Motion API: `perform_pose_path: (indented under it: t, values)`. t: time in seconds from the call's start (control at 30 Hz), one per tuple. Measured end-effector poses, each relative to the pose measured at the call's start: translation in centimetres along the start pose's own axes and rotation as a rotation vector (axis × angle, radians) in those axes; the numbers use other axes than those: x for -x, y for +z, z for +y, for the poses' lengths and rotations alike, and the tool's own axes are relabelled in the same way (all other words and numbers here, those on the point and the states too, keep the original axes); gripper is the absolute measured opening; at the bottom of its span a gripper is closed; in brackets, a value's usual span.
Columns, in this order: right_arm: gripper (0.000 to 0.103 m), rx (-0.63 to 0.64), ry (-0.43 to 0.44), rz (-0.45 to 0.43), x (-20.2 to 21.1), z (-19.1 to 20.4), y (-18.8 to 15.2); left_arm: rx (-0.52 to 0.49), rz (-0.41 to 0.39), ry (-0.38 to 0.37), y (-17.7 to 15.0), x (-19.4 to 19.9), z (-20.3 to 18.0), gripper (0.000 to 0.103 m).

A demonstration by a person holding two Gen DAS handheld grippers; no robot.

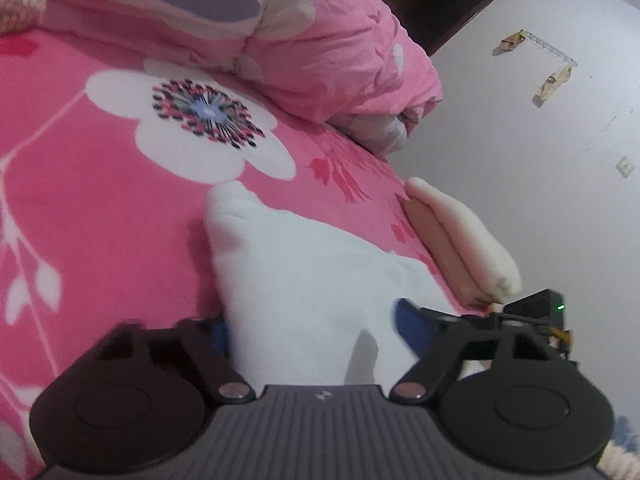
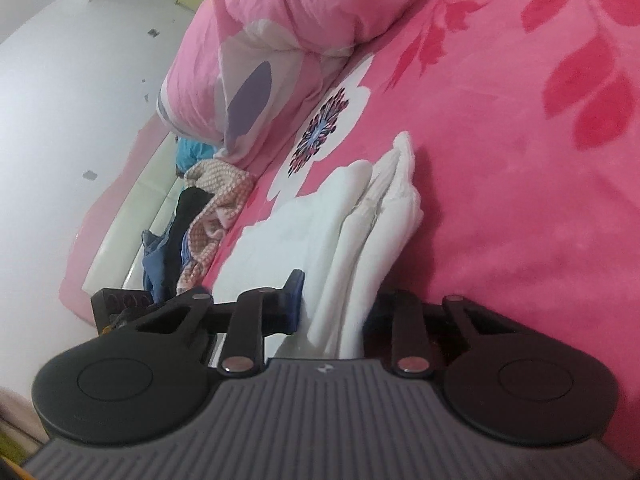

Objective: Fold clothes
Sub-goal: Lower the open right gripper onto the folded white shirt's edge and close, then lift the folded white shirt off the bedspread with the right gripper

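Between the left gripper's 2 fingers lies a white garment, soft and plain, no print visible. It spreads flat on the pink flowered blanket and runs fwd from the gripper to a rounded corner ahead and a bit left. Blue pads sit at either side of the cloth; jaws spread wide w/ the fabric passing between them, so whether they pinch it can't be told.

Right gripper has the same white garment in its gap, seen edge-on: here it's layered, several folds stacked, the far end bunched to a wrinkled tip ahead and slightly right. Its left blue pad touches the cloth; the right one is mostly hidden behind the folds. Fingers wide apart here too, grip unclear.

Right of the left gripper, near the bed edge, a folded cream and peach cloth rests on the blanket, apart from the white one. Far ahead, a rumpled pink quilt is heaped up. From the right wrist view, left of the gripper, a pile of other clothes (checked, dark, blue) lies by the pale headboard. No containers seen. White wall beyond the bed.
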State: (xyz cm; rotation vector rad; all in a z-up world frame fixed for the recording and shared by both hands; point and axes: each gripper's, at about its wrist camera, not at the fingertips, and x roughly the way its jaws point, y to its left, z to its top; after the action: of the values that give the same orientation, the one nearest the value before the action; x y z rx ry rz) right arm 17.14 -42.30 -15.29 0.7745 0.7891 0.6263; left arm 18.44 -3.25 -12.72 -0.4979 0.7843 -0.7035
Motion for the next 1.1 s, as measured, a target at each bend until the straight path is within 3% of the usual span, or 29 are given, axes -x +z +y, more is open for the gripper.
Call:
perform_pose_path:
  t: [0.2,0.3,0.43,0.5,0.7,0.77,0.83,0.9,0.97,1.1]
  values:
    - [0.017,0.061,-0.049,-0.024,0.1,2.3,-0.2,-0.036,-0.003,0.039,0.0,0.4,-0.6,0.029]
    - [0.016,0.104,-0.085,-0.045,0.6,3.9,-0.3,-0.053,-0.005,0.058,0.0,0.6,-0.9,0.024]
    - [0.015,0.192,-0.133,-0.075,1.3,6.7,-0.6,-0.068,0.011,0.077,0.1,0.7,-1.2,0.026]
    - [0.015,0.235,-0.143,-0.084,1.6,7.9,-0.8,-0.018,0.076,0.049,0.3,0.4,-0.7,0.052]
    - [0.015,0.189,-0.200,-0.071,0.9,6.8,-0.6,0.138,0.149,-0.039,0.8,-0.1,0.9,0.060]
    - [0.015,0.162,-0.214,-0.069,0.5,6.1,-0.7,0.162,0.151,-0.043,0.8,-0.2,1.0,0.058]
    - [0.015,0.152,-0.231,-0.075,0.3,6.0,-0.8,0.158,0.139,-0.034,0.7,0.0,0.8,0.048]
    - [0.015,0.173,-0.243,-0.086,0.4,6.7,-1.2,0.153,0.126,-0.025,0.6,0.3,0.6,0.031]
    - [0.015,0.193,-0.256,-0.098,0.6,7.4,-1.5,0.149,0.114,-0.015,0.6,0.5,0.3,0.024]
    - [0.014,0.250,-0.293,-0.124,1.2,9.7,-2.0,0.128,0.084,0.000,0.4,1.3,-0.7,0.021]
